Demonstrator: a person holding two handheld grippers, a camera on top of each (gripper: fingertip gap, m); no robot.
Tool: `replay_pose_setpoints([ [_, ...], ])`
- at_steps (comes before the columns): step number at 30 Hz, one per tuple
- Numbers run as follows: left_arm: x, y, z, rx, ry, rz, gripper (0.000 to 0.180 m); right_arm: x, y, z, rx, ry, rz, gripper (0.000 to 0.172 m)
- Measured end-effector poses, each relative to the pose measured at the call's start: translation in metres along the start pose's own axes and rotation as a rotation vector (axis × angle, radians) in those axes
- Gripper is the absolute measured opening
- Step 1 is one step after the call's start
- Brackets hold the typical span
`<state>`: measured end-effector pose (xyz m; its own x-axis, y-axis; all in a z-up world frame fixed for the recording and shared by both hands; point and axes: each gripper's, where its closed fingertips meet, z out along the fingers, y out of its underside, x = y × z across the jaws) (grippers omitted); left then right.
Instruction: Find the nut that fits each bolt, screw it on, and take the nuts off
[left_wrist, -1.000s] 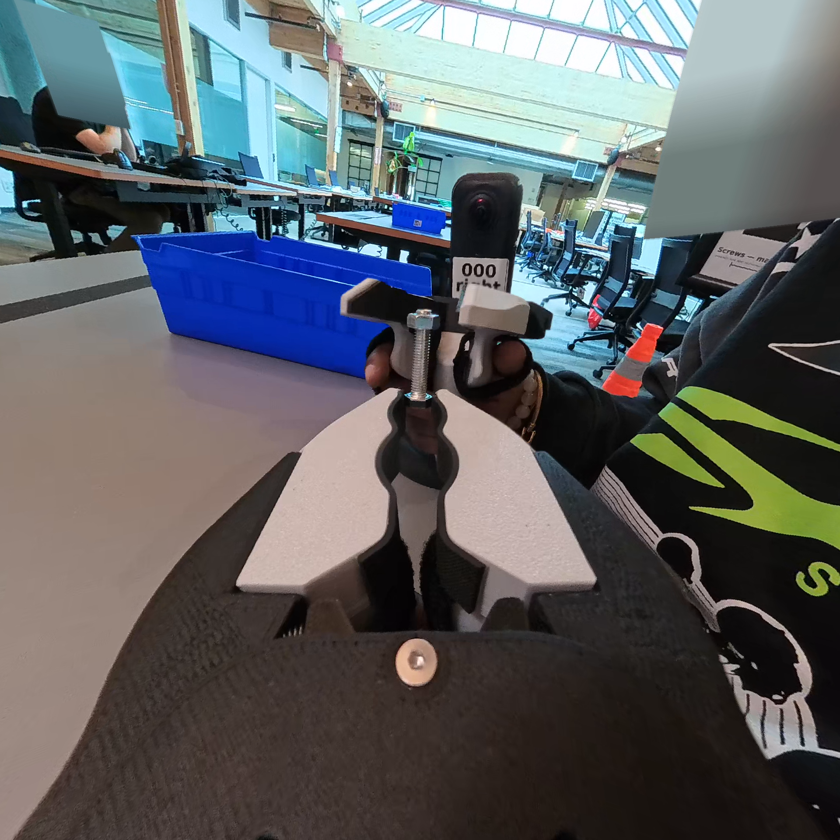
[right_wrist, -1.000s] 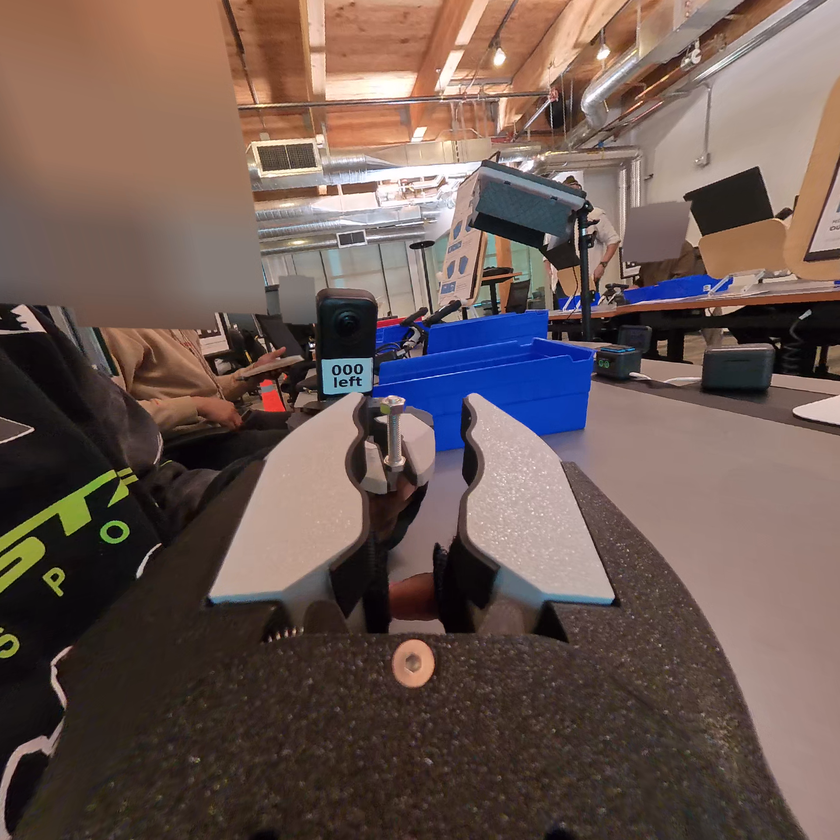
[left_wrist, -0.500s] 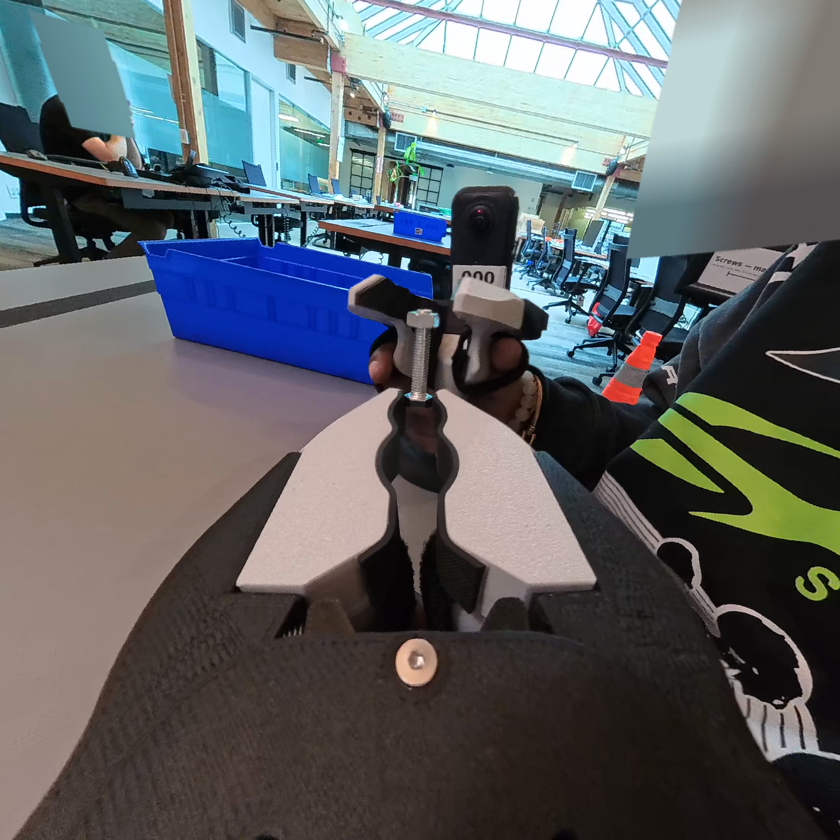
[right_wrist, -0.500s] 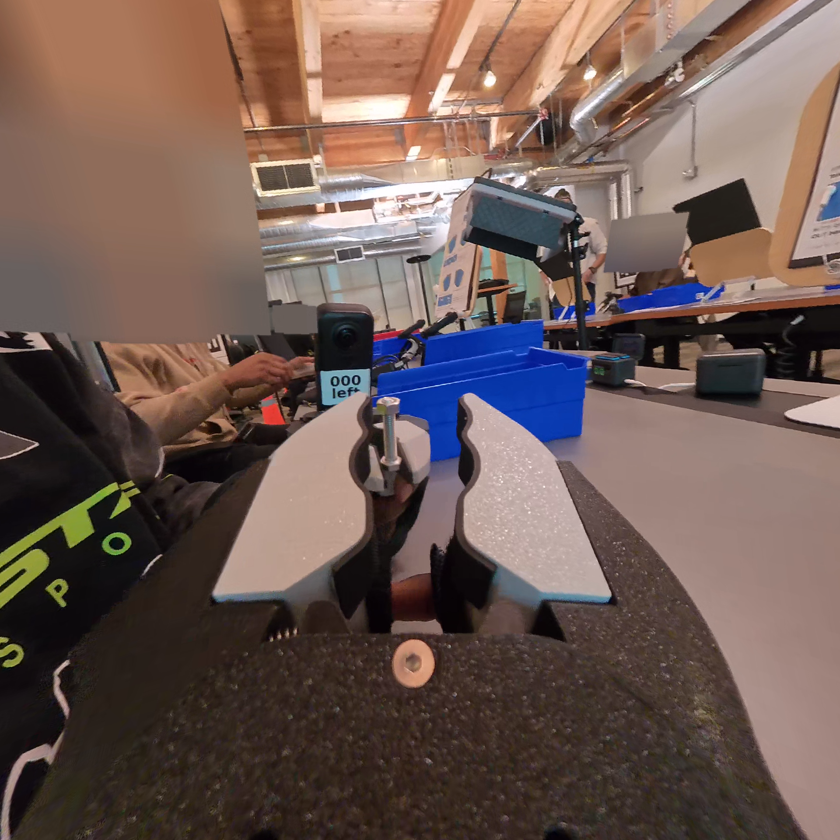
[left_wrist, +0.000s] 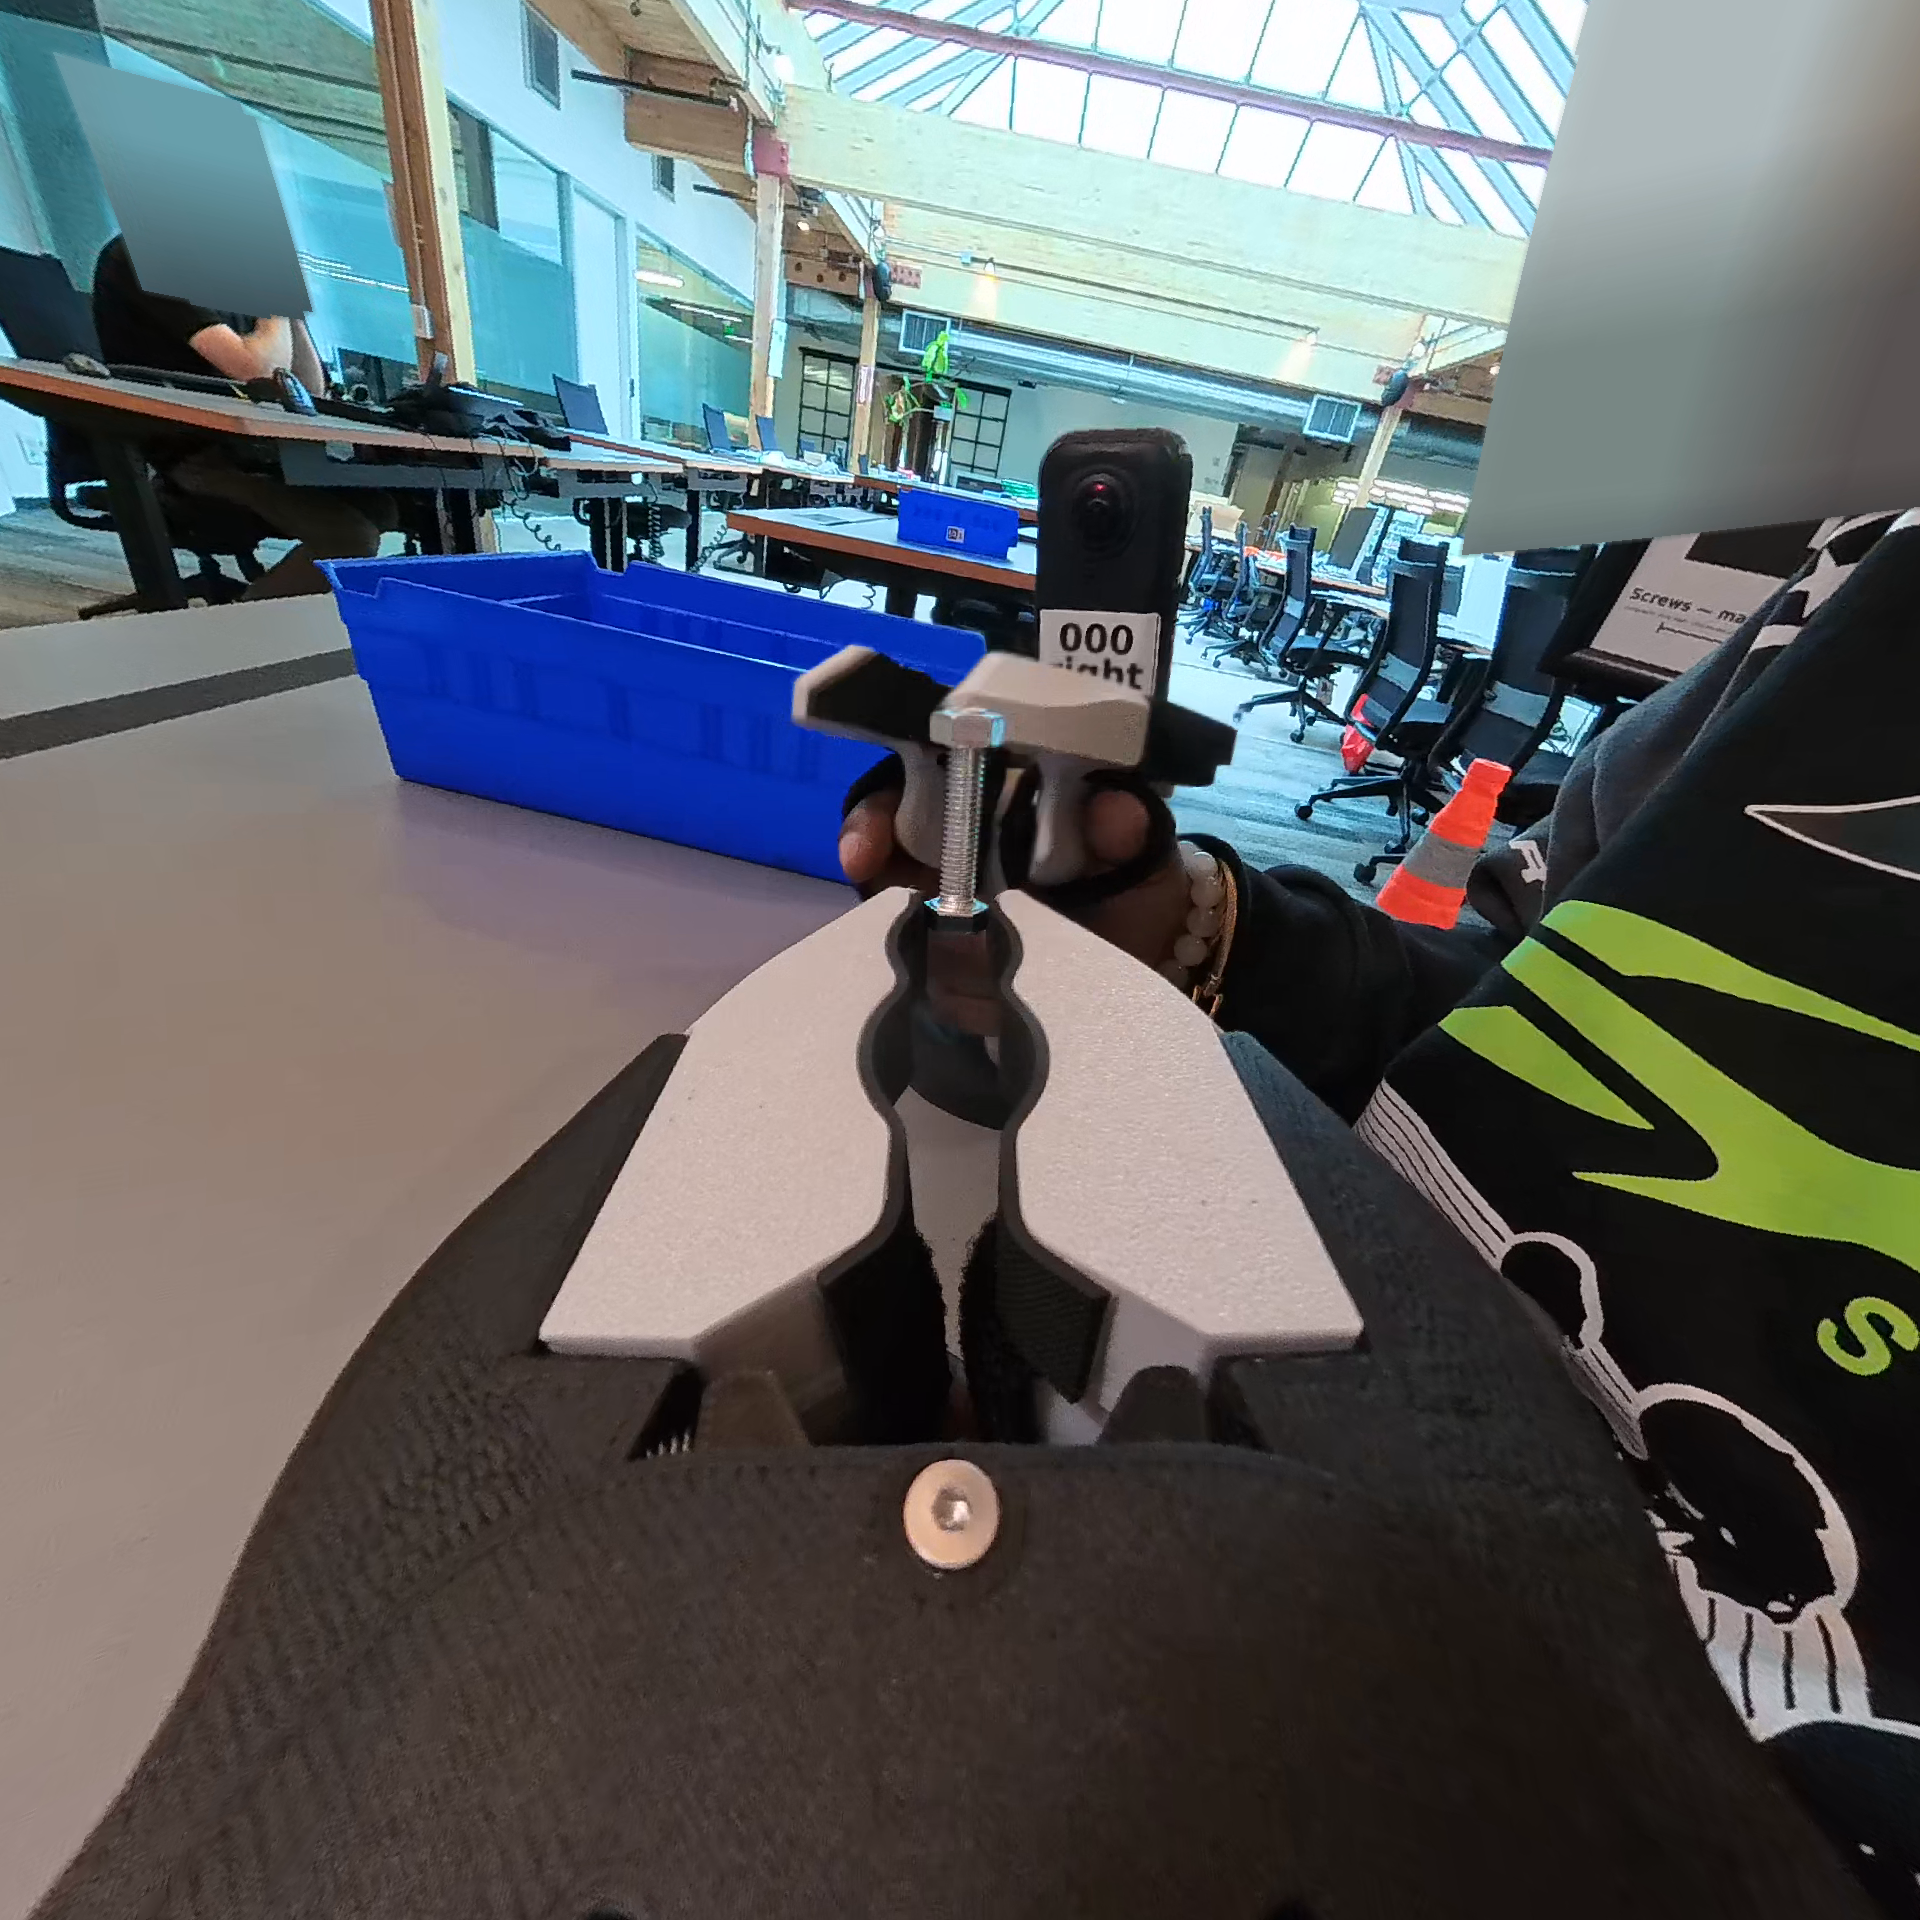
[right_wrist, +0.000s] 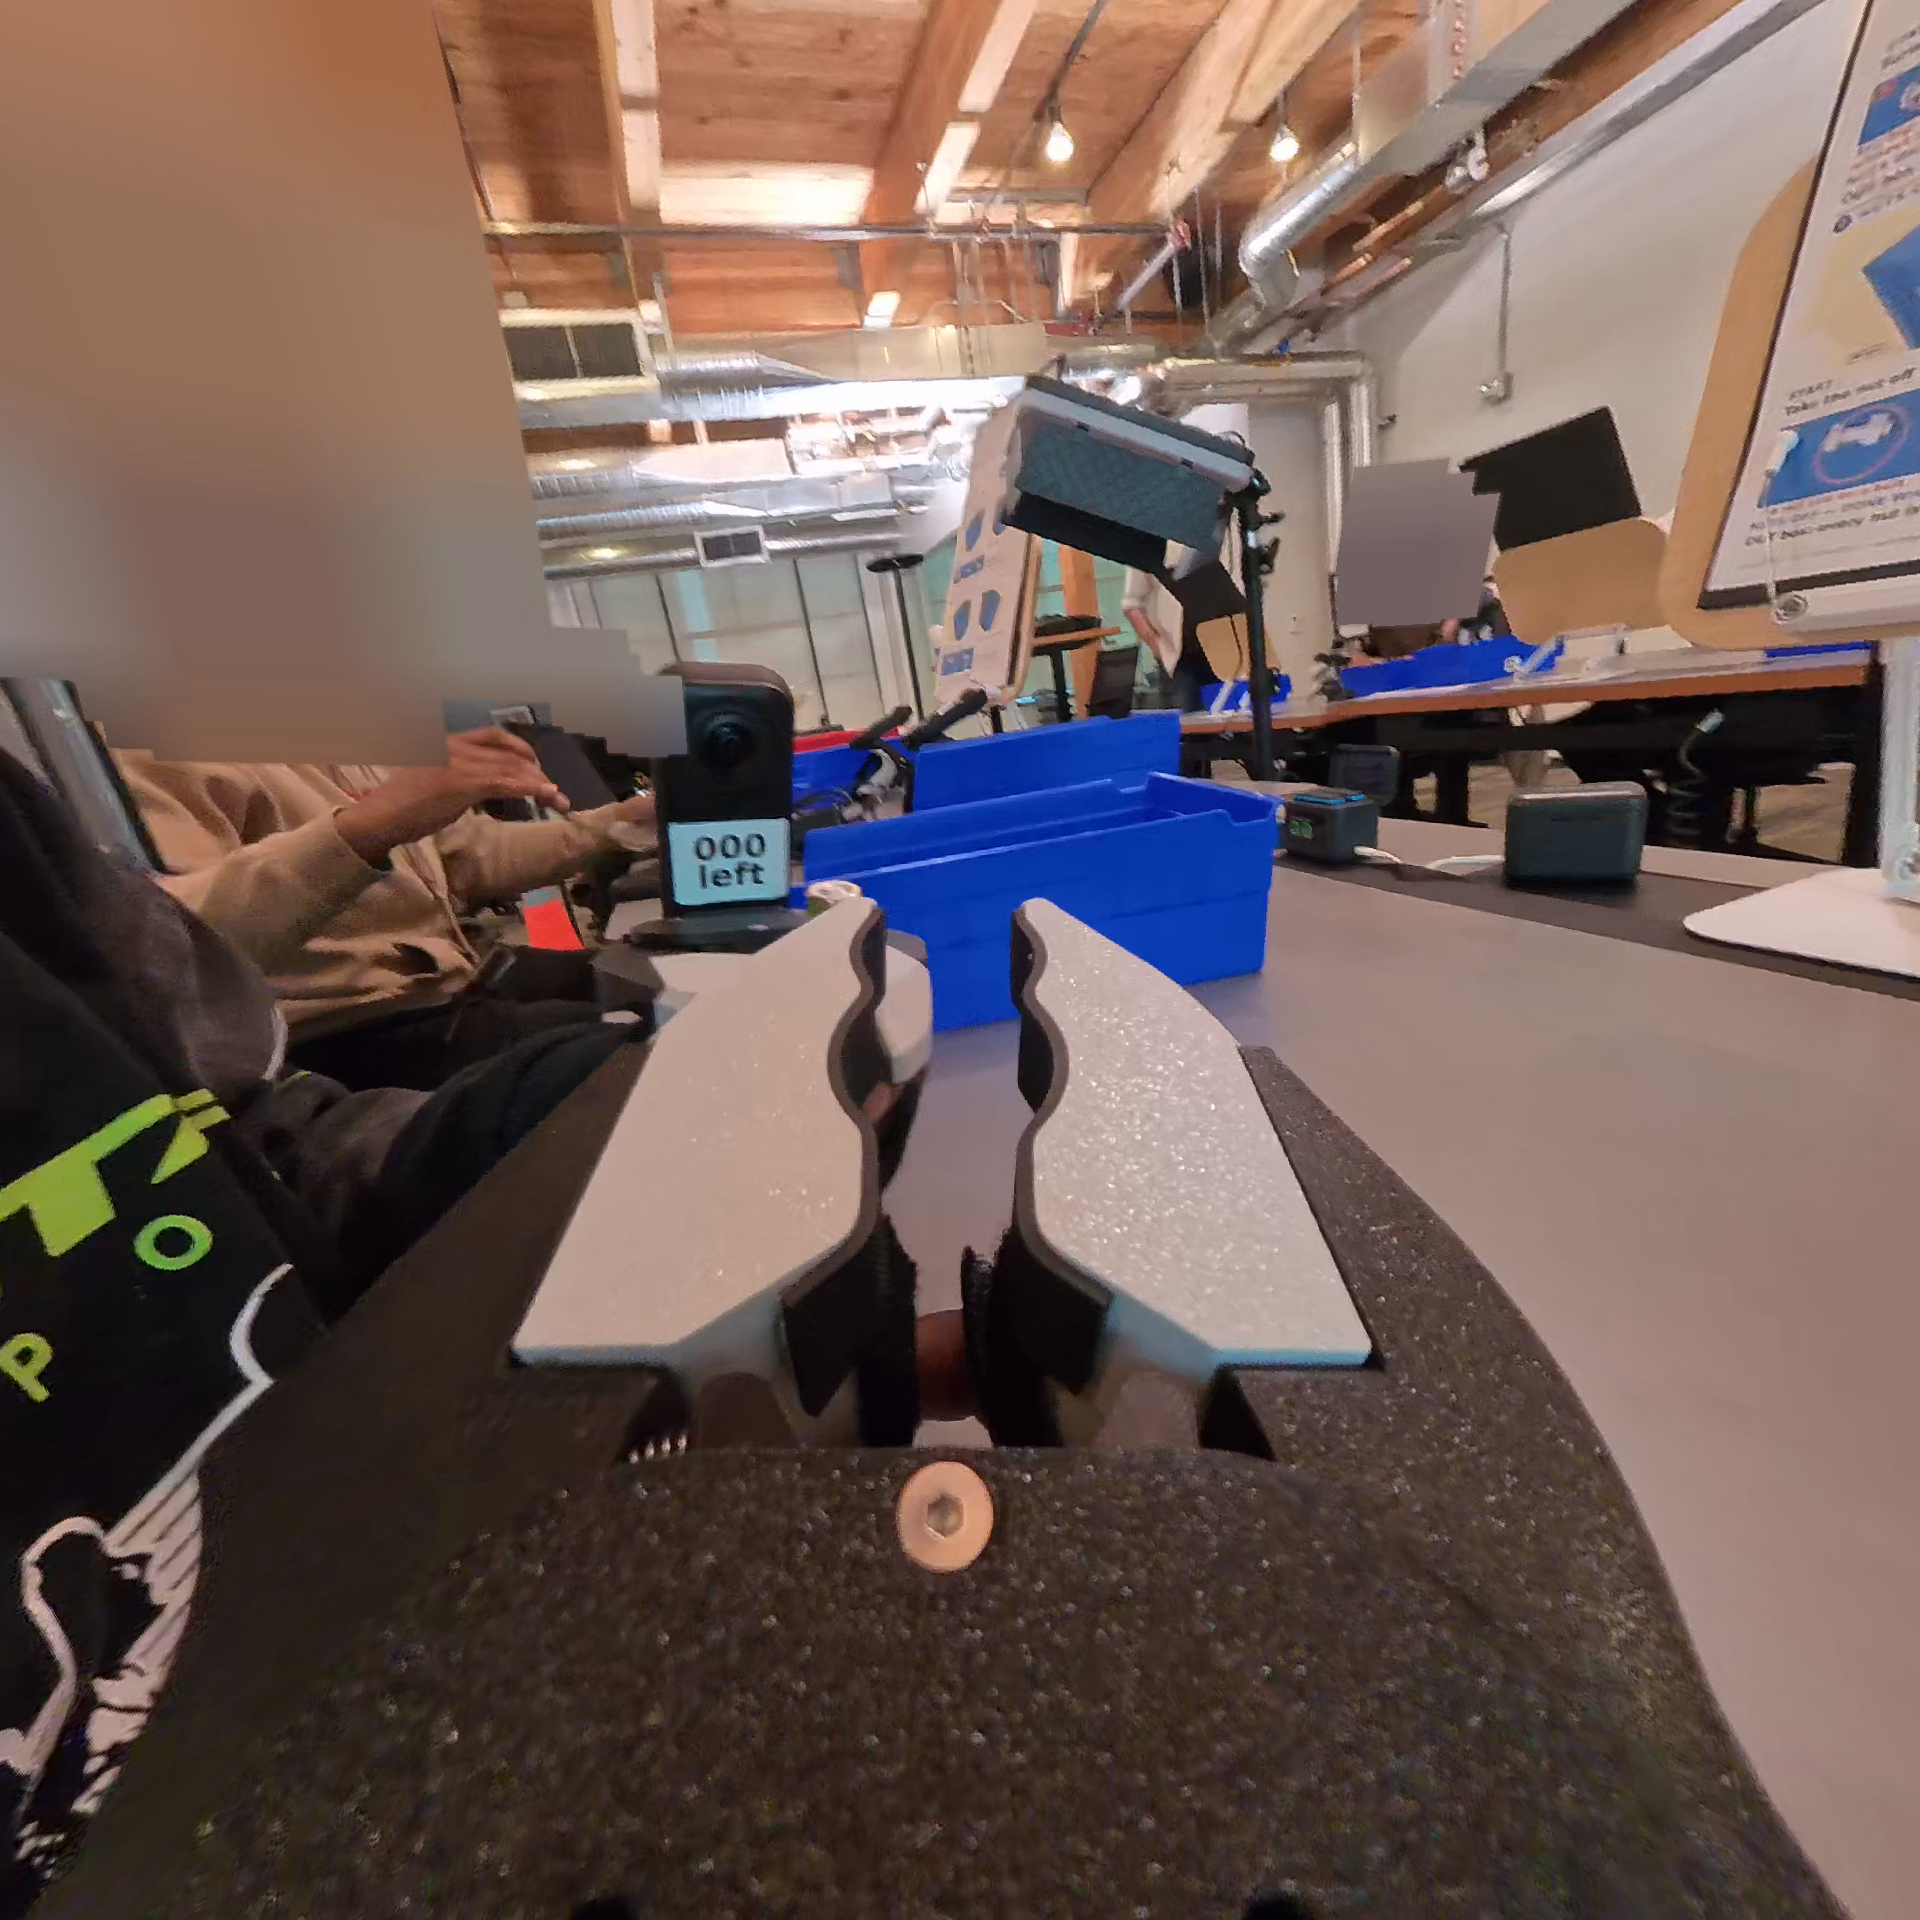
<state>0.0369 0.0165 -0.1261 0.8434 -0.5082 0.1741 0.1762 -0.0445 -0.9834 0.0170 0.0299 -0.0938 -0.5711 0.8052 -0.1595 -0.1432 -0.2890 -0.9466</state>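
Unscrewing step — left gripper (left_wrist: 958, 914) clamps the nut (left_wrist: 958, 910) on the upright bolt (left_wrist: 962, 821); right gripper (right_wrist: 945, 920), fingers apart on nothing, must next close on the bolt head (left_wrist: 966, 727).

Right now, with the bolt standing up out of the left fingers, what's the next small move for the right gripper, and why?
Probably shift the right gripper sideways to bring the silver hex-head bolt between its fingers, then close. The left gripper clamps the small silver nut at the bolt's lower end; in the right wrist view the fingers stand apart with nothing between them, the bolt off to their left.
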Motion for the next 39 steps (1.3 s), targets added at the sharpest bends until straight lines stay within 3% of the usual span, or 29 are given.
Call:
replay_pose_setpoints([
  [6, 0.000, 0.005, 0.003, -0.034, -0.011, 0.025, 0.010, -0.011, -0.002, 0.002, 0.017, -0.072, 0.030, 0.038],
  [12, 0.006, 0.013, 0.008, -0.093, 0.002, 0.082, 0.010, -0.013, 0.010, 0.008, -0.051, -0.064, -0.018, 0.041],
  [15, 0.006, 0.002, 0.003, -0.015, 0.020, 0.038, 0.011, -0.011, 0.003, 0.005, -0.018, -0.057, -0.009, 0.042],
  [17, 0.006, -0.013, -0.005, 0.085, 0.054, -0.023, 0.010, -0.003, -0.002, 0.001, 0.011, -0.021, 0.000, 0.031],
  [20, 0.004, -0.021, -0.010, 0.145, 0.064, -0.065, 0.010, -0.002, -0.007, -0.002, 0.047, -0.021, 0.011, 0.028],
  [27, 0.002, 0.004, 0.003, -0.035, -0.011, 0.055, 0.010, -0.017, 0.000, 0.005, 0.005, -0.101, 0.015, 0.041],
  [32, 0.006, 0.013, 0.008, -0.100, -0.015, 0.120, 0.010, -0.018, 0.008, 0.009, -0.037, -0.095, -0.008, 0.042],
  [39, 0.008, -0.008, -0.002, 0.049, 0.045, 0.020, 0.010, -0.009, 0.000, 0.004, 0.002, -0.052, 0.005, 0.036],
])
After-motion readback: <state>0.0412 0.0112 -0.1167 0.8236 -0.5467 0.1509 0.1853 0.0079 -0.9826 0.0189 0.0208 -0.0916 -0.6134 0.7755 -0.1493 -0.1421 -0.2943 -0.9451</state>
